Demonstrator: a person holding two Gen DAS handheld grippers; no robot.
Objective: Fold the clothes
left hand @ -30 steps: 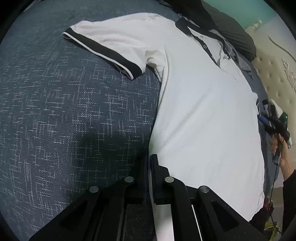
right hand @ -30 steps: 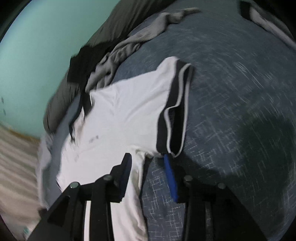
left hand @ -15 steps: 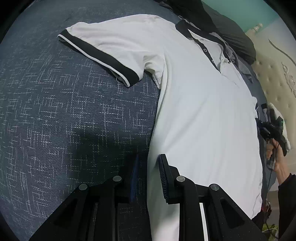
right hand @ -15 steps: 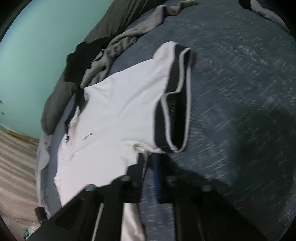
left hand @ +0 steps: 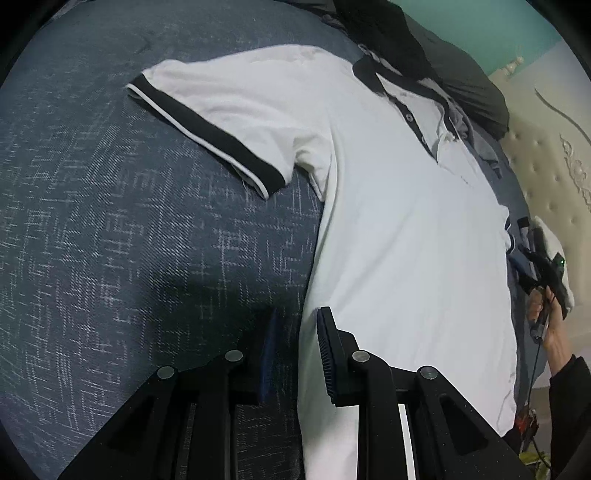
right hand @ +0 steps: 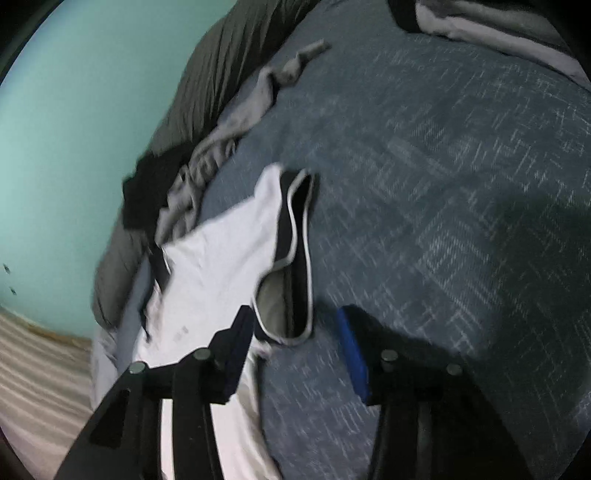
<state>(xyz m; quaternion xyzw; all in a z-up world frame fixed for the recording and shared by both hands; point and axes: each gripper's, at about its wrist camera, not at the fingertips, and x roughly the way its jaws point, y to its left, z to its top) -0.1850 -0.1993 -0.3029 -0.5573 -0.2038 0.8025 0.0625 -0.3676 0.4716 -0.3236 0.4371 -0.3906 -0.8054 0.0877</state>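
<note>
A white polo shirt [left hand: 406, 221] with black collar and black sleeve bands lies flat, front up, on a dark blue bed cover [left hand: 110, 221]. My left gripper [left hand: 295, 332] is open, its fingers straddling the shirt's left side edge near the hem. My right gripper [right hand: 295, 328] is open and empty, its fingers on either side of the other sleeve's black band [right hand: 295, 266] on the shirt [right hand: 221, 277]. The right gripper also shows at the far right of the left wrist view [left hand: 543, 266], held by a hand.
A grey garment [right hand: 229, 147] and a black one [right hand: 147, 192] lie bunched past the collar, against a dark olive duvet [right hand: 229, 55]. Another garment [right hand: 480, 22] lies at the far edge. A cream tufted headboard [left hand: 546, 166] and a teal wall [right hand: 74, 129] border the bed.
My left gripper went from shut to open at the shirt's side edge. My right gripper narrowed near the armpit, then opened wide around the sleeve band, which now gapes open.
</note>
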